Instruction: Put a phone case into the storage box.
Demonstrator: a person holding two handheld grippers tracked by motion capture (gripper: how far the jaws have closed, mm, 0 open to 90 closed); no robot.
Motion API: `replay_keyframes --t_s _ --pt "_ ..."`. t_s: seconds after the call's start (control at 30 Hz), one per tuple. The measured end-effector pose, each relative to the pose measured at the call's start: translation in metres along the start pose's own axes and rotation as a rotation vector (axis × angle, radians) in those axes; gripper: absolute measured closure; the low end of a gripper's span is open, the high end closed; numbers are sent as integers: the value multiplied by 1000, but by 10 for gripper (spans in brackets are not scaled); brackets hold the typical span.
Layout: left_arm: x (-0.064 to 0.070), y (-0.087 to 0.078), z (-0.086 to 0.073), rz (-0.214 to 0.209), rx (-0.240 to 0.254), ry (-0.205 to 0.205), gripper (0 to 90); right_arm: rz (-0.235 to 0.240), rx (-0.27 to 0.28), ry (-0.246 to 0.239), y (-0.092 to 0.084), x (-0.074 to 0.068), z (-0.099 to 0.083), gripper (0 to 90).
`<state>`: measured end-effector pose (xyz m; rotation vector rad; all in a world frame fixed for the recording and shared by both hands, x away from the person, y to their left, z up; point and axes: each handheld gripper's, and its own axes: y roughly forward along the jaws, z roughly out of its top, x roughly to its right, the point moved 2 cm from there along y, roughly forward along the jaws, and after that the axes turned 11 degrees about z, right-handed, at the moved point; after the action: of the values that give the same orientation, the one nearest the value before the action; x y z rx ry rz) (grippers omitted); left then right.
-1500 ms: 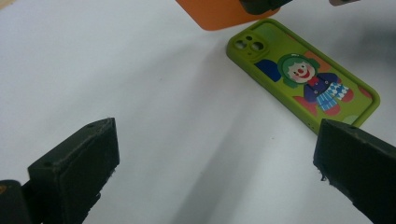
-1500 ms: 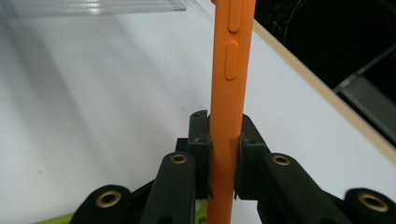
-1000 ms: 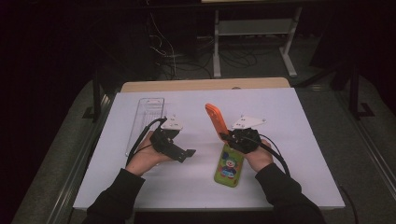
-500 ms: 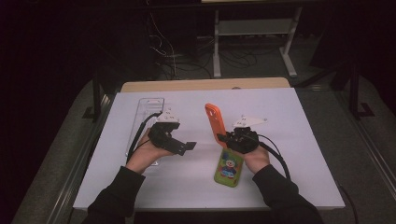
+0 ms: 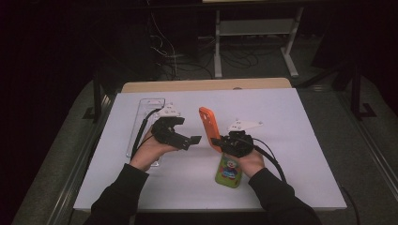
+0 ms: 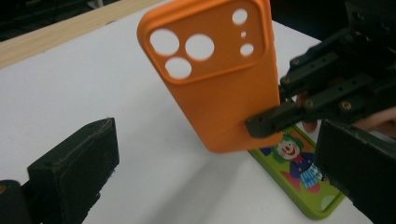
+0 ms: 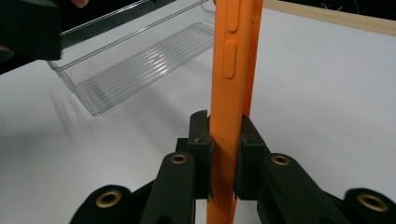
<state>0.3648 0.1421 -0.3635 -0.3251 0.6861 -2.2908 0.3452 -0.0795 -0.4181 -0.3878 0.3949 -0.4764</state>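
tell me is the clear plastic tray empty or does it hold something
Empty as far as visible: the clear plastic tray shows only its bare ribbed floor; the left gripper hides its near end.

The orange phone case [image 6: 219, 79] is seen as matt, smooth, rubbery plastic, with moulded side buttons. The green case [image 6: 303, 182] is glossy, with a printed clown picture. The clear tray [image 7: 140, 60] is made of transparent, shiny hard plastic with a ribbed floor. The right tongs [image 7: 224, 140] are formed of matt black plastic fitted with brass-coloured rivets; the left tongs [image 6: 210, 172] are faced with rough, dull black pads. The bench [image 5: 300, 140] is covered with a smooth white matt sheet, and a pale wooden edge is shown at its far side.
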Motion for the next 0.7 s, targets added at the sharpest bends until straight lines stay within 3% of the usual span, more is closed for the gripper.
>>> replay_keyframes --t_s 0.3,0.7 --pt "-3 5 2 -12 39 -55 0 30 -5 -9 9 -12 1 785" --pt "-3 10 1 -23 41 -62 0 70 -6 -29 17 -26 2 785"
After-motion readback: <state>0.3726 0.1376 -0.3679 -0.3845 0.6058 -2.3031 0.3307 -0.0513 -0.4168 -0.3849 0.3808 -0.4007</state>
